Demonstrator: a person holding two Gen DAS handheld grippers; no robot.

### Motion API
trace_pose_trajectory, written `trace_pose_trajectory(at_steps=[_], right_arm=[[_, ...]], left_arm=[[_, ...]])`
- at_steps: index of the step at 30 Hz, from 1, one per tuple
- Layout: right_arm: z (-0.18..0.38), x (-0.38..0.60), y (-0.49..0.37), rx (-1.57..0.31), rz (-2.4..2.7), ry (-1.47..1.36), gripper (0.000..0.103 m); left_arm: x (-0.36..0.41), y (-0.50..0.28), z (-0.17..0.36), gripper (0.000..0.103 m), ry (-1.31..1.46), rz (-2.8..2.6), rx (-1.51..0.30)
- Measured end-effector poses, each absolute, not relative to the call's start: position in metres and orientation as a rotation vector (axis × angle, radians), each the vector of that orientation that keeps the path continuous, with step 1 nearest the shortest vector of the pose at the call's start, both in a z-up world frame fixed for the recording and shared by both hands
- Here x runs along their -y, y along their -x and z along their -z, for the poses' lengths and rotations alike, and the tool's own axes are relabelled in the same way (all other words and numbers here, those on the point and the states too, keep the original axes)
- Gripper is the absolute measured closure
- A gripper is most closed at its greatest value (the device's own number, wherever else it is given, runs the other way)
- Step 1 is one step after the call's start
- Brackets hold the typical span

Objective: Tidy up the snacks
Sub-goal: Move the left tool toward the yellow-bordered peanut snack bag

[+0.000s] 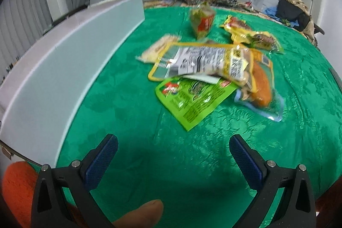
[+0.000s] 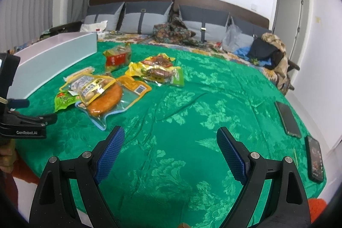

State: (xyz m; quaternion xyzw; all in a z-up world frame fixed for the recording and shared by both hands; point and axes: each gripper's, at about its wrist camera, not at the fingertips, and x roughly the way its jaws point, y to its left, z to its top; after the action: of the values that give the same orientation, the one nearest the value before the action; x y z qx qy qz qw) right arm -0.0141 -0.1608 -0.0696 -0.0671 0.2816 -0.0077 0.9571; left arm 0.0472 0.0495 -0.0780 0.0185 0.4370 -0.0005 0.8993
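Observation:
Several snack packs lie in a loose pile on a green cloth (image 1: 128, 112). A yellow-edged pack (image 1: 205, 61) lies on a flat green pack (image 1: 192, 99) and an orange sausage pack (image 1: 260, 87). Behind them are a pale pack (image 1: 156, 48), an upright green-red bag (image 1: 202, 20) and yellow meat packs (image 1: 252, 34). The same pile shows in the right wrist view (image 2: 100, 91). A long white box (image 1: 64, 69) stands at the left. My left gripper (image 1: 173, 142) is open and empty, short of the pile. My right gripper (image 2: 171, 136) is open and empty over bare cloth.
Two phones (image 2: 287, 119) (image 2: 315, 159) lie at the cloth's right edge. Clothes, a plastic bag (image 2: 232, 37) and grey cushions (image 2: 145, 18) lie at the back of the bed. The left gripper's body (image 2: 23, 119) shows at the right wrist view's left edge.

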Motion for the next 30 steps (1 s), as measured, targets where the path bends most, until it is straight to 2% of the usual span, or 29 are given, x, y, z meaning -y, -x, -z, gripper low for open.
trace_pose_trajectory(at_steps=[6, 18, 23, 30], right_arm=[[0.084, 0.167, 0.003, -0.665, 0.009, 0.101, 0.013], [0.101, 0.167, -0.007, -0.763, -0.04, 0.065, 0.013], [0.109, 0.166, -0.011, -0.811, -0.053, 0.065, 0.013], [0.109, 0.174, -0.015, -0.83, -0.054, 0.016, 0.013]], left_arm=[[-0.056, -0.058, 0.094, 0.0, 0.004, 0.01, -1.008], [-0.058, -0.057, 0.095, 0.0, -0.008, 0.029, -0.995], [-0.06, -0.072, 0.093, 0.0, -0.011, 0.052, -1.114], [-0.066, -0.087, 0.059, 0.0, 0.052, 0.105, -1.08]])
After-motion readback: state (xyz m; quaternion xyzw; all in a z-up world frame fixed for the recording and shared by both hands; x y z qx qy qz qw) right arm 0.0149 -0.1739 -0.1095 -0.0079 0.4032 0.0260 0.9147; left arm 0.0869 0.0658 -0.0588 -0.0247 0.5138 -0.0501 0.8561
